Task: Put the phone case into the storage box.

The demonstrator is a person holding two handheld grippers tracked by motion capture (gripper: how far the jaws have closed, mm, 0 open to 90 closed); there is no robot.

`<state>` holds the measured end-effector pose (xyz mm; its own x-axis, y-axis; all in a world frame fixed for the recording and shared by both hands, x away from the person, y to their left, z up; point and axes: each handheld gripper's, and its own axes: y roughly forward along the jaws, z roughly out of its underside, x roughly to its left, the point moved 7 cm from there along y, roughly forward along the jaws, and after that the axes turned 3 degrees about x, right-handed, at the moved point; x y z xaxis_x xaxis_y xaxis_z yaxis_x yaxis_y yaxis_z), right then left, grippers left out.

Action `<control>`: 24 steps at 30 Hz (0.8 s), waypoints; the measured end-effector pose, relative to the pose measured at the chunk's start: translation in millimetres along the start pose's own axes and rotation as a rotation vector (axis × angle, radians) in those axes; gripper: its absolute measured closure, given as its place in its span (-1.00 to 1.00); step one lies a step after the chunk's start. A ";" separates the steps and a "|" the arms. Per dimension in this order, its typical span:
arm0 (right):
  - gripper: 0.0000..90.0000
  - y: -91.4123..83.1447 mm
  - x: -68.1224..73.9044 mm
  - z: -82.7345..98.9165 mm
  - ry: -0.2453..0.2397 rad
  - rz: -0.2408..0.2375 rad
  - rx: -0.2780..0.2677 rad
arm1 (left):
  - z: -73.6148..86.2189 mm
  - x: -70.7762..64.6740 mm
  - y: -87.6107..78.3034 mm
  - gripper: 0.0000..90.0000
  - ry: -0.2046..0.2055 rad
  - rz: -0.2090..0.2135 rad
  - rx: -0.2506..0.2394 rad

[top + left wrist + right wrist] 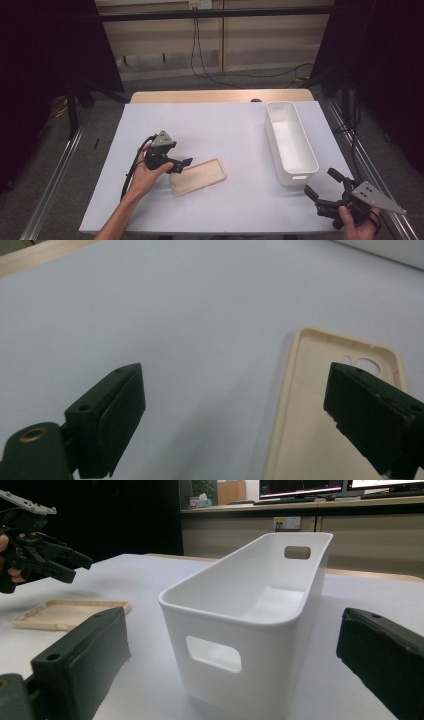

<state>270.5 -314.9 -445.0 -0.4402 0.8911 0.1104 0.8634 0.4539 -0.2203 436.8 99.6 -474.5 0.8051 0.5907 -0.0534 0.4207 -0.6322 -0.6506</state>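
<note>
A beige phone case (198, 176) lies hollow side up on the white table (225, 130), left of centre. My left gripper (182, 164) hovers at the case's left end, jaws open with nothing between them. In the left gripper view the left gripper (235, 380) stands wide apart over bare table, and the case (310, 405) lies under its right jaw. My right gripper (321, 183) rests open near the front right corner, facing the short end of a white bin (290, 142). The right gripper view has the right gripper (232, 620) open before the bin (250, 655), with the case (70, 612) and the left gripper (75, 562) beyond.
The white bin is empty and runs lengthwise along the table's right side, with a handle slot (212, 654) in its near end. A wooden strip (220, 96) shows at the table's far edge. Dark curtains and metal rails flank the table.
</note>
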 end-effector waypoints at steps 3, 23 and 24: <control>-1.00 -0.1 0.1 -0.3 0.002 0.000 -0.002 | -1.9 -2.6 1.9 -0.78 -0.001 0.019 -0.013; -1.00 0.0 -0.1 0.2 0.001 -0.003 0.002 | -6.9 -24.9 21.8 -0.81 0.047 0.144 0.148; -1.00 -0.1 -0.2 0.1 0.001 -0.002 0.001 | -6.9 -25.4 22.9 -0.81 0.040 0.154 0.147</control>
<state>270.5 -315.1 -445.1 -0.4416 0.8901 0.1123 0.8622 0.4557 -0.2211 428.8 66.6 -482.8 0.8722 0.4708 -0.1326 0.2283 -0.6317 -0.7408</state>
